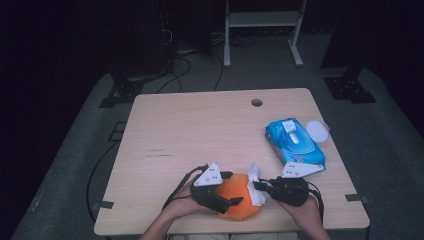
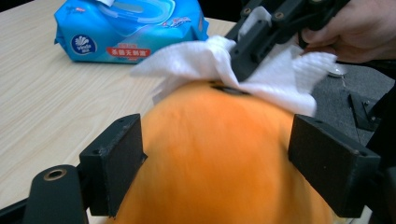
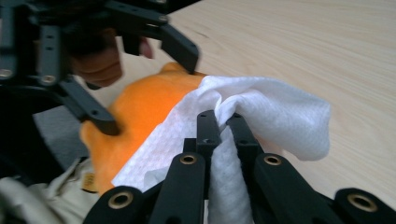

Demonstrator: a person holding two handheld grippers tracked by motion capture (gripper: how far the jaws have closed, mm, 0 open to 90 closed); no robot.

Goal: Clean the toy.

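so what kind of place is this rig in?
Most likely a lab or recording room, not a home: a bare wooden table with a cable hole on grey carpet, black stands with loose cables behind it, and a white metal frame against dark surroundings.

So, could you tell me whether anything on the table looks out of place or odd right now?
Nothing looks damaged or spilled. The blue wipes pack lies askew near the table's right edge with its lid flipped open. The orange plush toy sits between the left gripper jaws, and the right gripper presses a white wipe on it.
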